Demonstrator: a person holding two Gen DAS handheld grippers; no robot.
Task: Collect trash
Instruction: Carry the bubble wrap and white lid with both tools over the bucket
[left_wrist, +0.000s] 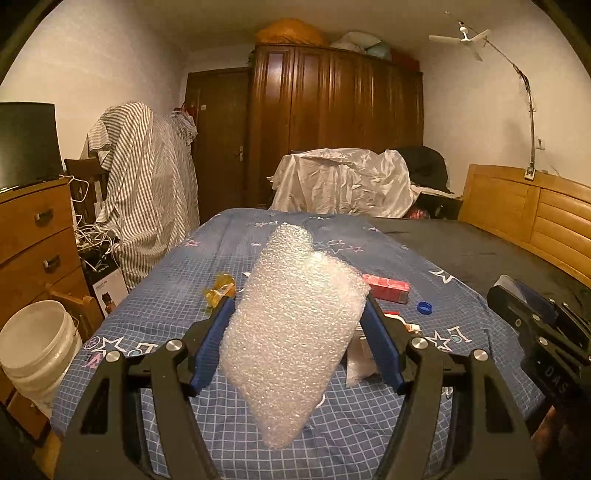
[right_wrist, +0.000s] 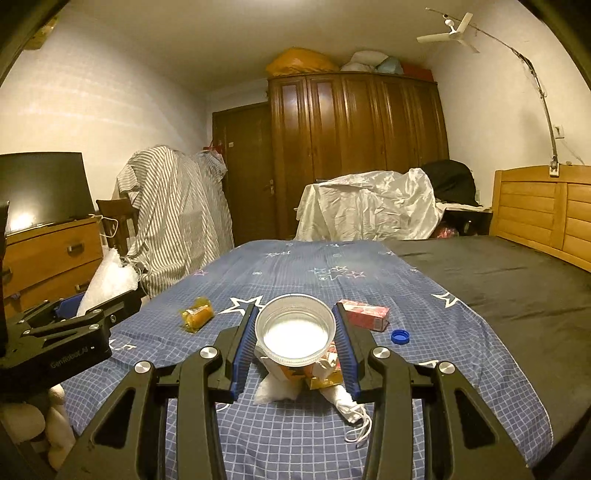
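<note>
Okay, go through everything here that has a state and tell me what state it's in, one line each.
left hand-held gripper: shut on the bubble wrap, lifted off the bed
bubble wrap: held, crumpled
right hand-held gripper: shut on the clear round lid
clear round lid: held, open side facing the camera
red carton: lying on its side on the bed
blue bottle cap: loose on the bed
yellow wrapper: crumpled on the bed
wardrobe: doors shut

One bubble wrap sheet (left_wrist: 295, 332), one foil cup (right_wrist: 295, 328), one red carton (right_wrist: 365, 314), one blue cap (right_wrist: 400, 336).
</note>
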